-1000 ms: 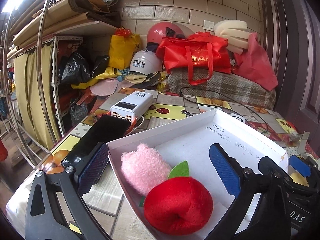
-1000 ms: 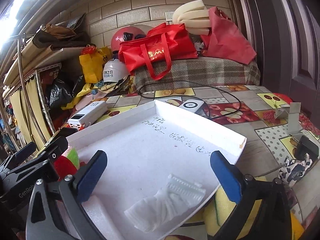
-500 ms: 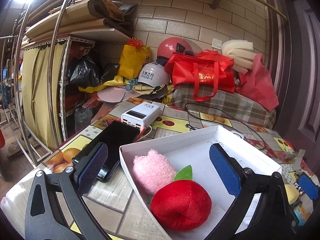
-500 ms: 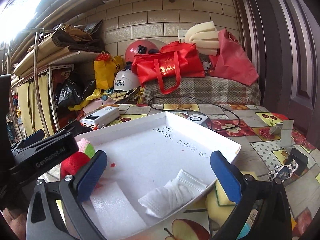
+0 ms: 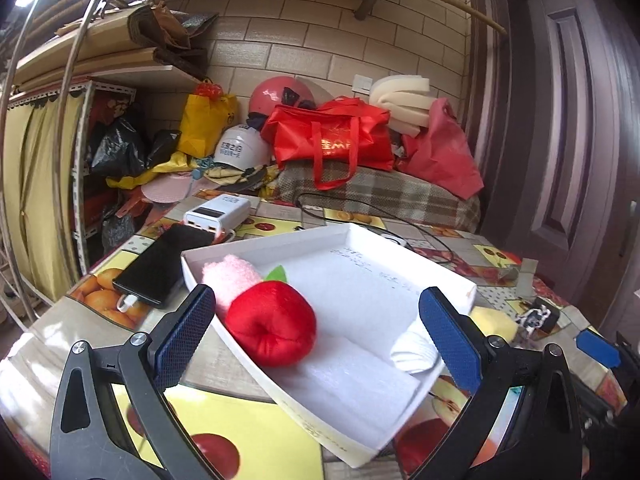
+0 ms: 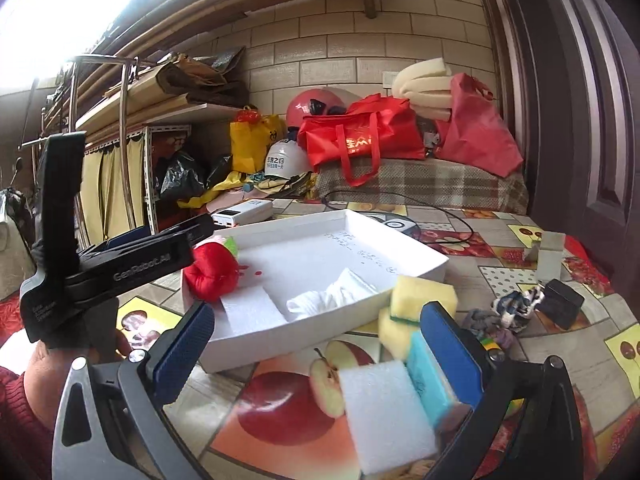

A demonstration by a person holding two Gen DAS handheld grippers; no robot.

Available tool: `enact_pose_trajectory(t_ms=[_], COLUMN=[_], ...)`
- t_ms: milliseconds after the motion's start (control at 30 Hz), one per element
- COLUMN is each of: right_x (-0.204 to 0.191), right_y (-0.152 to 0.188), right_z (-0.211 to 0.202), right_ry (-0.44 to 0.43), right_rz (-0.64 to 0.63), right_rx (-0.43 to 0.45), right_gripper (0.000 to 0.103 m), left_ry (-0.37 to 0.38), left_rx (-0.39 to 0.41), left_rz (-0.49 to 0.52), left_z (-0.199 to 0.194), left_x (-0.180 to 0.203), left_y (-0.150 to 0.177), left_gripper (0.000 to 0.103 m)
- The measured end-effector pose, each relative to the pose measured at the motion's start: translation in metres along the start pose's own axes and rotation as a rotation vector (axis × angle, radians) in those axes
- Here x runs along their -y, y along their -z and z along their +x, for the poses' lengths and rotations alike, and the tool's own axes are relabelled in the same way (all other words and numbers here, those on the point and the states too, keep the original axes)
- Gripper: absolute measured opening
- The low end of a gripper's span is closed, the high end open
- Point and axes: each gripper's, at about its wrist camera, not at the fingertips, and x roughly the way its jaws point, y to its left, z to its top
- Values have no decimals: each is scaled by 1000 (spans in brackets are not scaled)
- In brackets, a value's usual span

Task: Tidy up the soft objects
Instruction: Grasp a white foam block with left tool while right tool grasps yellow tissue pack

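Daylight pours in from high on the left, blown out to pure white in the right wrist view's top corner. The brick wall [image 6: 340, 60] is evenly lit, the door [image 5: 580, 140] dim. Both views bow strongly toward dark rounded edges. The white foam block [image 6: 384, 408] nearest the lens is smeared soft.

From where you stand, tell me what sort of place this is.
Probably a cluttered home storeroom or utility corner: a bare brick wall, a curtained metal shelf rack stuffed with bags, and helmets piled behind a table with a fruit-print cloth.
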Motion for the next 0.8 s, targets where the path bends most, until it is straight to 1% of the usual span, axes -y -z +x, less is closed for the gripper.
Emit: enact_pose_trajectory(t_ms=[67, 167, 233, 333, 400, 433, 467, 533, 600, 667, 767, 800], right_x=[29, 75, 105, 144, 158, 161, 163, 165, 159, 151, 140, 138], right_y=[1, 4, 7, 11, 15, 19, 21, 24, 27, 29, 31, 32], right_z=[-9, -19, -21, -20, -17, -18, -16, -9, -1, 5, 17, 20], right_ry=[38, 105, 142, 139, 103, 79, 55, 12, -8, -29, -51, -61], right_rz=[39, 76, 96, 124, 112, 105, 104, 114, 101, 72, 32, 25], right_rx=[6, -5, -39, -107, -166, -196, -223, -267, -306, -340, -394, -414], right_gripper=[103, 103, 103, 103, 103, 103, 103, 103, 101, 100, 99, 98], left_ry=[91, 165, 222, 307, 363, 375, 379, 361, 322, 316, 303, 282], left_rx=[-38, -126, -176, -255, -309, -339, -372, -431, -481, -525, -581, -600], left_rz=[-3, 39, 80, 191, 273, 305, 325, 327, 301, 275, 288, 297], left_z=[0, 2, 0, -1, 1, 4, 8, 20, 34, 44, 53, 57], left_x=[9, 32, 50, 85, 107, 116, 124, 134, 139, 143, 154, 157], left_y=[3, 10, 16, 28, 36, 40, 44, 49, 54, 58, 67, 69], left_gripper=[103, 103, 102, 102, 102, 102, 102, 102, 102, 102, 102, 102])
